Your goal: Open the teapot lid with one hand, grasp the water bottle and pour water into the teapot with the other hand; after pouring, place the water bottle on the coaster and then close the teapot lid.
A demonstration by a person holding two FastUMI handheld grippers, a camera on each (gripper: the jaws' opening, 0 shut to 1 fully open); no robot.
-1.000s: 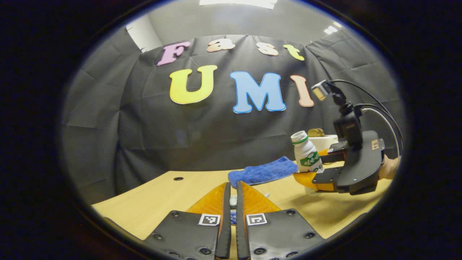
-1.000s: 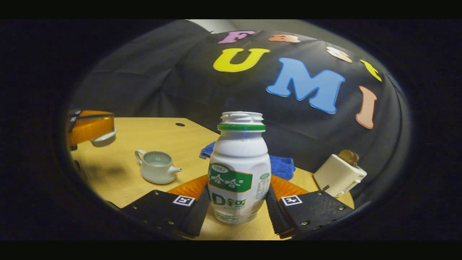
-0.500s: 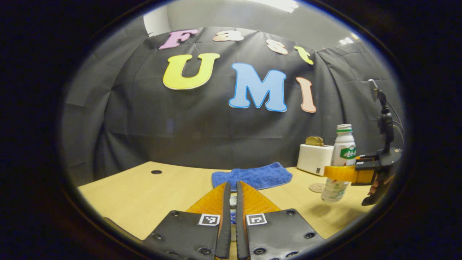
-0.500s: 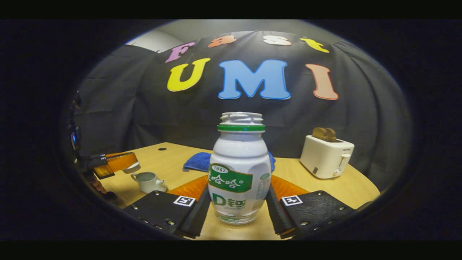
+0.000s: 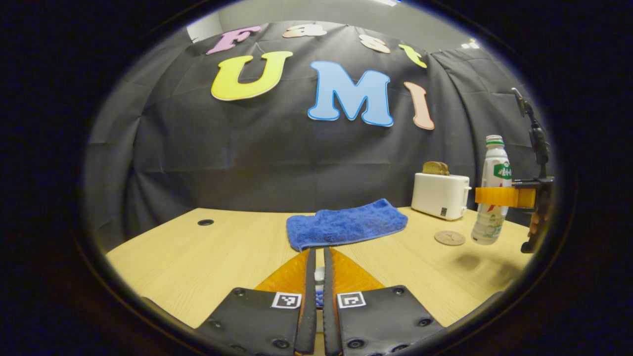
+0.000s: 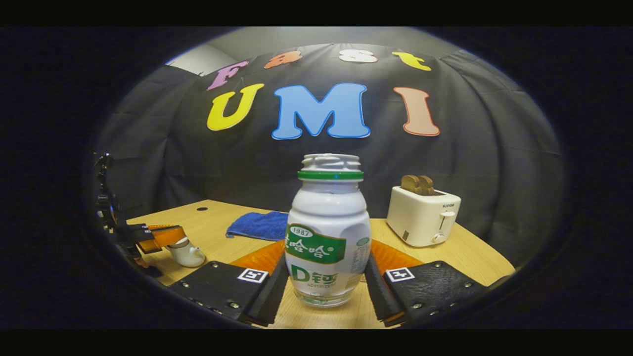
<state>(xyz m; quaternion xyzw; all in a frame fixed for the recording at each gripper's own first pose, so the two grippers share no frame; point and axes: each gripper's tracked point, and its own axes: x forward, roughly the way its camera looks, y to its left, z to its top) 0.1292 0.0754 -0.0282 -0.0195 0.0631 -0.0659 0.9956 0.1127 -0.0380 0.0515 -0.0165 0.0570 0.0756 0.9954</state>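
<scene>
The pouring looks finished, and the step in hand seems to be setting the water bottle [image 6: 328,232] down on the coaster [image 5: 449,238]. The main risk is a bad landing: in the left gripper view the bottle hangs upright above the worktop [image 5: 207,267], just beside the coaster and not over it, so a straight descent from here would put it on bare wood or half on the coaster's edge, where a tall narrow bottle could rock and tip. Its neck looks open, with no cap that I can make out, so a tip would likely spill whatever water is left towards the toaster [image 5: 440,195] or the blue towel [image 5: 346,225]. Letting go before the base sits flat would cause the same trouble.

The second risk is the lid. The teapot [image 6: 187,252] stands at the left of the right gripper view, with the left gripper [image 6: 168,236] directly over it; a skewed return could seat the lid crooked or knock the pot.

The right gripper [image 6: 326,284] is partly open around the bottle's lower body, both fingers pressing its sides and carrying it upright. The left gripper [image 5: 316,277] is nearly closed, its fingers a narrow slit apart with something small and pale pinched between them. This is probably the lid knob, though I cannot tell for certain.
</scene>
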